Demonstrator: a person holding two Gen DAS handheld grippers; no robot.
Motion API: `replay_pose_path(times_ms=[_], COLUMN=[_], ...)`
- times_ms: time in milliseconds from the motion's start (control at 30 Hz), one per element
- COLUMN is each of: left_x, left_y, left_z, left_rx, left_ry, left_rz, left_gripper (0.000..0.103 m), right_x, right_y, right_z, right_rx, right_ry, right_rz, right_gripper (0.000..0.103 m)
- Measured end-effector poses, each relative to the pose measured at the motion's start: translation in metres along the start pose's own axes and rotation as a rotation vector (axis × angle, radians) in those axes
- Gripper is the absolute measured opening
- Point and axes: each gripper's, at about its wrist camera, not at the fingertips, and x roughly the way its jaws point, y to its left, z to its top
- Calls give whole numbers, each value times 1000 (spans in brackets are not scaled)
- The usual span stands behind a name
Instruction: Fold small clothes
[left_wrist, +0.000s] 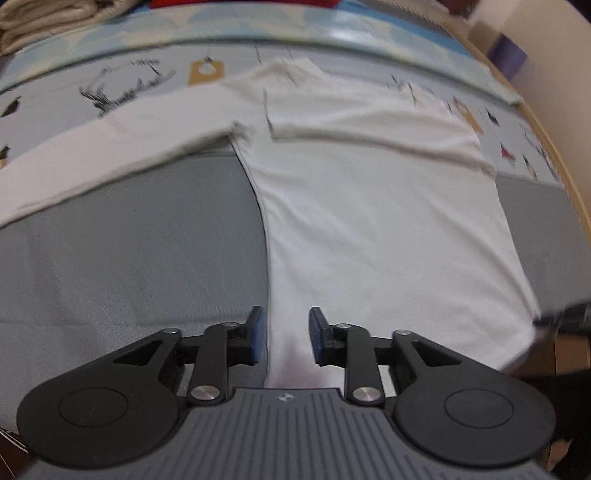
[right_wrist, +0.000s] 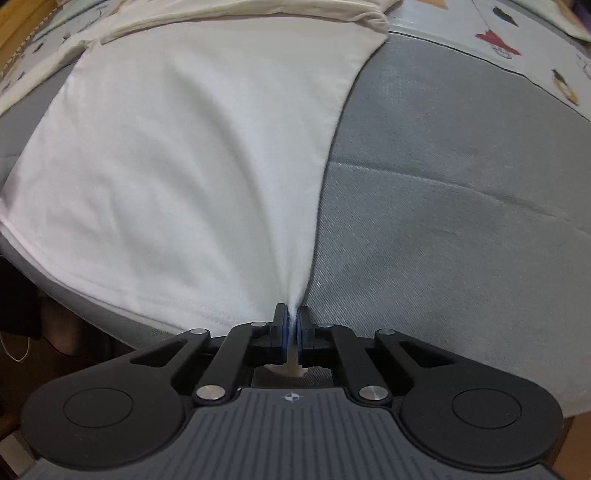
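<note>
A white long-sleeved shirt (left_wrist: 369, 221) lies flat on a grey bedcover (left_wrist: 129, 258). One sleeve (left_wrist: 110, 147) stretches out to the left, and the other is folded across the chest (left_wrist: 369, 129). My left gripper (left_wrist: 284, 334) hovers open over the shirt's near left edge, its blue pads apart and not pressing the cloth. In the right wrist view, my right gripper (right_wrist: 291, 328) is shut on the near right corner of the shirt (right_wrist: 184, 166), and the cloth pulls into a taut ridge toward the pads. The grey bedcover (right_wrist: 443, 221) shows to the right of it.
A patterned sheet (left_wrist: 129, 85) with deer and birds runs across the far side. A stack of folded beige cloth (left_wrist: 44, 18) sits at the far left. A wooden bed edge (left_wrist: 554, 147) curves along the right, with a purple object (left_wrist: 508, 55) beyond it.
</note>
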Motion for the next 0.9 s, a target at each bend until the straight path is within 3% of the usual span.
replay_pose_path(times_ms=[67,167,233,333,433,500,533,567,700,733,800,900], left_x=[14,38,53,69,81,83,82,81,79,77,67,50], left_y=[1,5,9,9,1,-9,-13,-16,-16,-15,-13,-16], left_z=[-5,-15,-21,-31,-43,-50,-52,-54,-58,-56,-50,-44], left_rx=[14,26,16,28,90,177,214,234,264,256,235,241], left_ry=[48,131,175,220,259,265,270,270,282,275,226,128], left_rz=[2,11,15,32,57,77,72,72,103,102,98,84], left_gripper=[40,41,41,41,39,14,10,10,13,13,17,24], right_x=[-7,-14,-8,7,10,9,8,8,7,7,2,-10], right_y=[-3,2,6,10,8,7,7,5,-5,-4,-1,-7], right_z=[3,9,11,13,13,12,12,12,10,10,9,12], right_rx=[41,58,33,-12,-13,-25,-28,-25,29,23,18,56], right_ry=[-37,-88,-62,11,13,10,12,15,9,9,6,-63], right_rz=[-24,11,12,-71,-79,-72,-67,-60,-81,-91,-111,-133], right_gripper=[6,16,29,30,31,28,19,5,5,7,21,26])
